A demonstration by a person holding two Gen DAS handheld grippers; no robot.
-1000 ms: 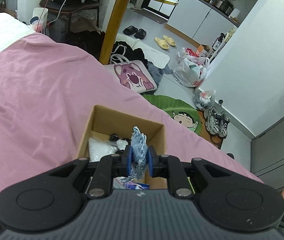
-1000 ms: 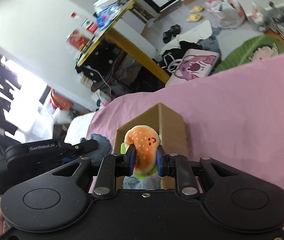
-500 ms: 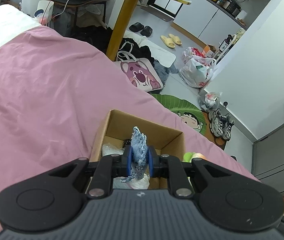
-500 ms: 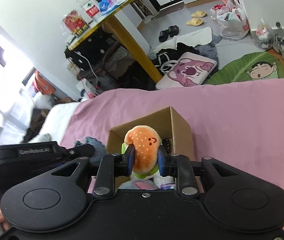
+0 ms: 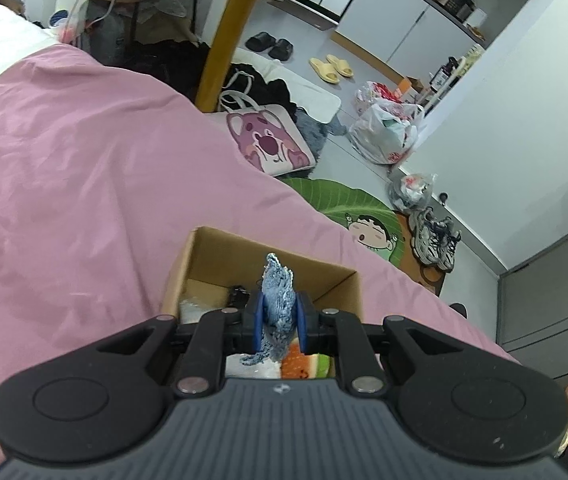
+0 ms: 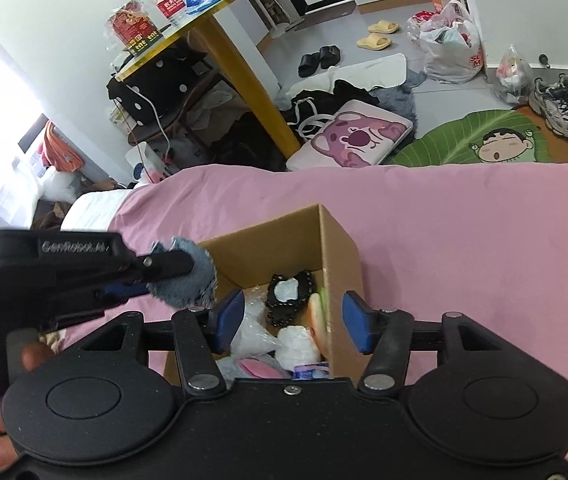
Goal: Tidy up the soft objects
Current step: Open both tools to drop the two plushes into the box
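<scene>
Pink bedsheet (image 6: 463,240) w/ cardboard box (image 6: 337,248) sitting on it, cluttered floor behind. L gripper (image 5: 280,322) clamped on frayed denim scrap (image 5: 278,304), held over the box's near-left edge (scrap pokes up past the pads). R gripper (image 6: 291,322) spread wide, nothing between the pads, poised over the box. Burger plush (image 6: 317,320) lies inside the box against the right wall, below and between R's pads, beside a black lace piece (image 6: 287,296) and white soft items.
</scene>
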